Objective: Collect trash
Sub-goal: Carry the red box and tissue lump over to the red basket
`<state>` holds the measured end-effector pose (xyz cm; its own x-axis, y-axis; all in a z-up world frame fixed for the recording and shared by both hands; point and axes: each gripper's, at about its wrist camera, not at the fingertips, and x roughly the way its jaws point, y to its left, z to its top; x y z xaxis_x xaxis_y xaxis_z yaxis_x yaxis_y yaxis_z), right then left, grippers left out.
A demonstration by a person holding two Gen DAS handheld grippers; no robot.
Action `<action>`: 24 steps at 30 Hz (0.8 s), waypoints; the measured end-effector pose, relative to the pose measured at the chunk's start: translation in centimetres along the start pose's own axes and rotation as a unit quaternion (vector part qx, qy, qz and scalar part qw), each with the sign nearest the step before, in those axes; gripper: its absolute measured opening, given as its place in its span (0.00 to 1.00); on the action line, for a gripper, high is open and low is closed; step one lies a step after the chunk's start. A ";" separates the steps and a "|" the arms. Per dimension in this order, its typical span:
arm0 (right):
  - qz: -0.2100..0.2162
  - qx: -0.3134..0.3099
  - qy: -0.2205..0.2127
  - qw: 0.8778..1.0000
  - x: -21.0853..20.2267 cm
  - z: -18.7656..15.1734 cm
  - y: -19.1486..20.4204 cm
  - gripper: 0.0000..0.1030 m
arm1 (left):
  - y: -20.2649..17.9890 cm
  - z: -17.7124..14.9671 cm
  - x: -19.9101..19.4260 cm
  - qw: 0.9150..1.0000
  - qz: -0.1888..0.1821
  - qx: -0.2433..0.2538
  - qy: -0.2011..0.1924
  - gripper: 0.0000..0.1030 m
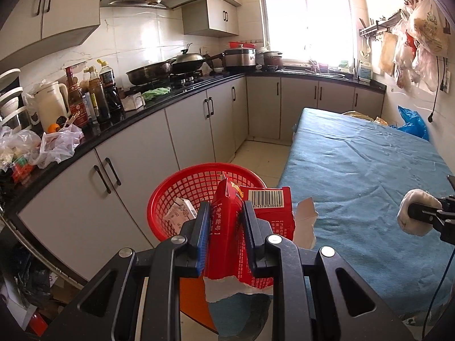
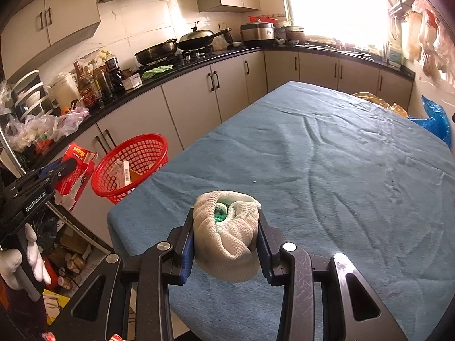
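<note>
- The left gripper (image 1: 224, 213) is clamped on a torn red cardboard carton (image 1: 250, 227) with a barcode and printed characters; both black jaws press its flattened sides, and a ragged white tear shows along its lower edge.
- From the left wrist view the carton is held in the air in front of a round red plastic mesh basket (image 1: 182, 187), which stands off the near left corner of the table, between the table and the grey floor cabinets (image 1: 136, 170).
- Inside the basket lie a small white printed box (image 1: 182, 213) and some other pieces that are too hidden to name.
- The right gripper (image 2: 226, 224) is closed on a balled-up cream knitted glove (image 2: 224, 241) with a green patch showing in its folds; the jaws squeeze it from both sides.
- The bundle is held over the near left part of the table with the wrinkled blue cloth (image 2: 327, 156), close to the near edge.
- In the right wrist view the left gripper (image 2: 69, 167) with its carton is out beyond the table's left edge, just beside the basket rim.
- A white-gloved hand (image 2: 20, 261) grasps the left gripper's handle at the lower left.
- A crumpled blue plastic bag (image 2: 438, 119) and a yellowish crinkled bag (image 2: 378, 99) sit at the table's far right corner.
</note>
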<state>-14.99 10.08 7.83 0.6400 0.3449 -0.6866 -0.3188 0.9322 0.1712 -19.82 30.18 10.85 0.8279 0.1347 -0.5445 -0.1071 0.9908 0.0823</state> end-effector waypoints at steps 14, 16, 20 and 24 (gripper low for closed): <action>0.044 -0.024 0.001 0.999 1.7 2.1 3.8 0.40 | 3.2 0.6 0.6 1.000 0.007 -0.027 0.008 0.21; 0.050 -0.027 0.004 0.998 2.4 2.3 4.4 0.40 | 3.8 0.7 0.8 0.999 0.005 -0.034 0.011 0.21; 0.061 -0.033 0.015 0.997 3.7 2.5 5.5 0.40 | 5.1 0.6 1.4 0.999 0.004 -0.047 0.015 0.21; 0.069 -0.043 0.024 0.996 5.1 3.0 6.9 0.40 | 6.1 0.4 2.4 0.998 0.008 -0.054 0.023 0.21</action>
<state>-11.83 18.59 7.61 0.5519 0.4624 -0.6940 -0.4616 0.8625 0.2076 -18.25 36.56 10.40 0.8000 0.1486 -0.5813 -0.1810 0.9835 0.0023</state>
